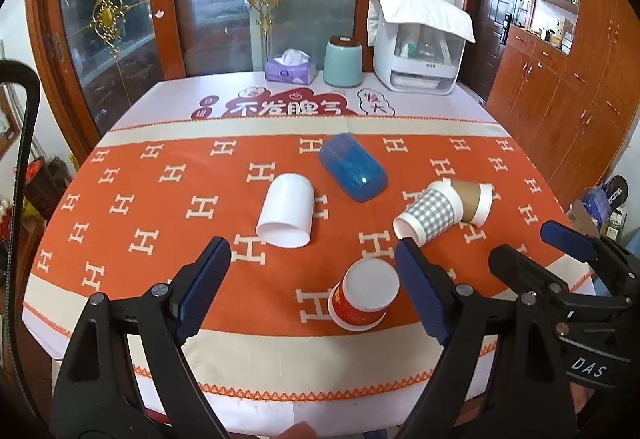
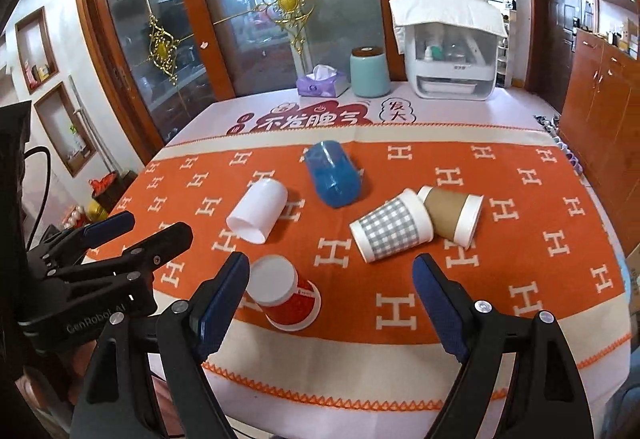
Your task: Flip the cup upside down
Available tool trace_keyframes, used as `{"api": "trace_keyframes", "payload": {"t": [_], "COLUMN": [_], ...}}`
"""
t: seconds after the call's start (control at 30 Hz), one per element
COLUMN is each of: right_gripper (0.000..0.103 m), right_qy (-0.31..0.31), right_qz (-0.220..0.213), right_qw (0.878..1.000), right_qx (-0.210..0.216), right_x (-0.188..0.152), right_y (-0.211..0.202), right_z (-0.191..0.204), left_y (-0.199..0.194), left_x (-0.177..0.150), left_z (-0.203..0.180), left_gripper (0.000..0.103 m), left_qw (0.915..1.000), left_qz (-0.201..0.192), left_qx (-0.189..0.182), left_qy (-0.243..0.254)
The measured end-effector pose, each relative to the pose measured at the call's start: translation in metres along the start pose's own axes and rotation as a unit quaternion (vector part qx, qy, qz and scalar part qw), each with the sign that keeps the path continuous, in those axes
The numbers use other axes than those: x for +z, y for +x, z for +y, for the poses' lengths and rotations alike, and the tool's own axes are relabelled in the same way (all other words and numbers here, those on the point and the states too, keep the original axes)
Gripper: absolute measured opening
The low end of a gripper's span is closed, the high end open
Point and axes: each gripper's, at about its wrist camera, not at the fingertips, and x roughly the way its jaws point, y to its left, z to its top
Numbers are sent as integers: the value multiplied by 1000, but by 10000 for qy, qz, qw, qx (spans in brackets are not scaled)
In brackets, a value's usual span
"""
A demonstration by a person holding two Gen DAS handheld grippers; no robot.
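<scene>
Already upside down, the red cup (image 1: 364, 295) stood on its rim near the front edge of the table (image 1: 280, 371), its white base facing up, on the orange cloth (image 1: 160, 199) that covered the middle of the tabletop. My left gripper (image 1: 312, 263) hung released just above and in front of it, jaws spread wide, the cup sitting close beside the right-hand finger without my being able to tell whether they touched. My right gripper (image 2: 332, 279) was likewise slack and holding nothing, its left finger just beside the same cup. Further back, four other cups lay on their sides: a white cup (image 1: 286, 215) toward the left, mouth facing me; a blue translucent cup (image 1: 354, 172) behind it near the middle of the cloth; and on the right a grey checked cup (image 1: 430, 215) touching a brown-sleeved cup (image 1: 474, 201), the two meeting at an angle. Along the far edge of the table stood a purple tissue box (image 1: 290, 69), a pale green canister (image 1: 343, 61) just beside it, and a white appliance (image 1: 420, 47) with a white cloth (image 1: 424, 13) draped on top, toward the far right corner.
</scene>
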Motion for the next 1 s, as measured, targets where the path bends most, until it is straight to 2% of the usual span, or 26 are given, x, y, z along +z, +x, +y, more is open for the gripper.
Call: {"api": "trace_keyframes", "payload": {"t": [0.43, 1.0], "right_gripper": [86, 86], "right_qy": [-43, -94], "right_qz": [-204, -279], "right_qw": [9998, 9996], "right_qx": [35, 2], "right_x": [25, 27], "right_y": [-28, -27], "right_z": [11, 14], "left_y": [-20, -20], "left_x": [14, 16], "left_z": [-5, -1], "left_gripper": [83, 83], "left_qw": [9992, 9988], "left_qz": [-278, -335], "left_qx": [271, 337], "left_qy": [-33, -86]}}
